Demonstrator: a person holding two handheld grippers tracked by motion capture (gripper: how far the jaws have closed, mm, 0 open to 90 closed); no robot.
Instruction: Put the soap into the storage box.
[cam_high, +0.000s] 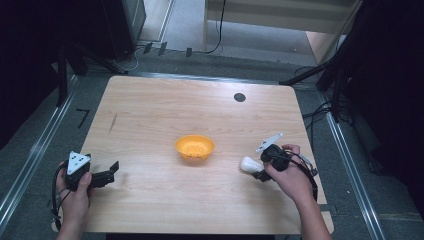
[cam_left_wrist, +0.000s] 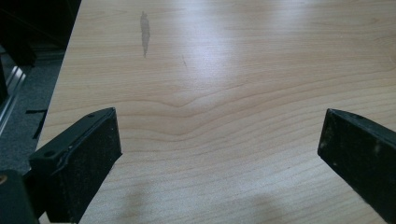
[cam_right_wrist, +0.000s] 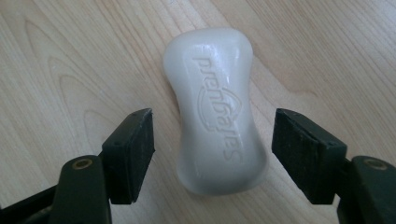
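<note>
Bowl (cam_high: 195, 147), orange, sits mid-bench, well apart from both hands; nothing lies between it and the soap. Bench (cam_high: 200, 105) is light wood with a dark streak near its left side and a small black disc (cam_high: 239, 97) near the far edge. Cables and black stands lie on the floor around it.

Soap (cam_right_wrist: 215, 107): white bar, waisted shape, embossed lettering on top (reads upside down in the right gripper view), lying flat on the bench right of the bowl.

Right tongs (cam_right_wrist: 214, 149) apart, one jaw on each side of the soap's near end, a gap showing on both sides, not clamped. Right hand (cam_high: 289, 177) grips them from the bench's right edge, pointing left toward the bowl.

Left tongs (cam_left_wrist: 219, 144) wide apart over bare wood, nothing between the jaws. Left hand (cam_high: 75, 192) holds them low at the near left corner, jaws pointing right.
</note>
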